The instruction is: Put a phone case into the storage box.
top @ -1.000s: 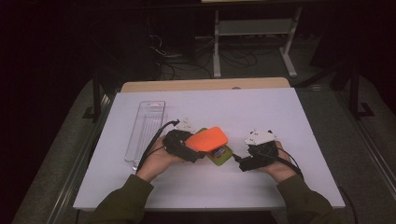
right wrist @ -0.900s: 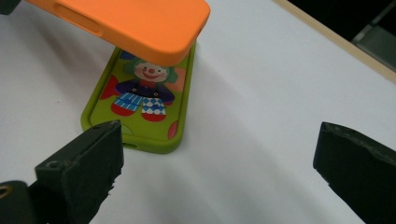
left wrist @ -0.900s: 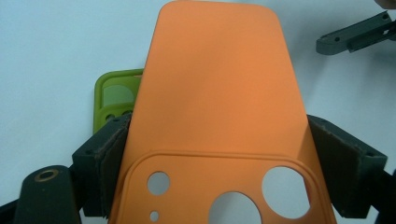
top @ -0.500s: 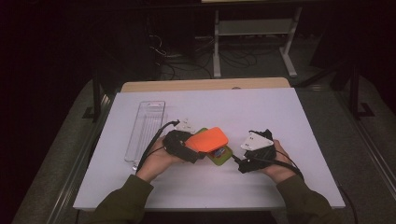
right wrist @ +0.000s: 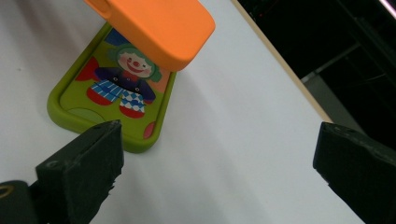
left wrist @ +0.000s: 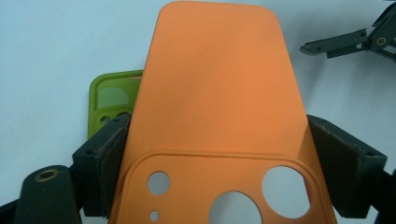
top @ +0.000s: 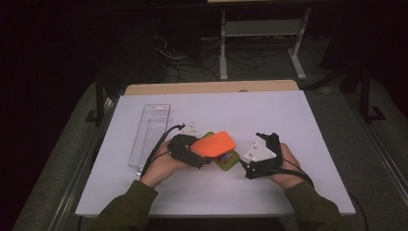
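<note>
While the orange silicone phone case sits at the centre of the high view, raised above the white table, the left gripper clamps its camera-cutout end between both pads. Beneath it lies a green phone case printed with a clown, partly covered. The right gripper, lower right of centre, has its jaws spread wide and empty. To do this step well, the person should probably keep the orange case level and clear of the green one before the right gripper closes in. A clear plastic tray rests at the left.
</note>
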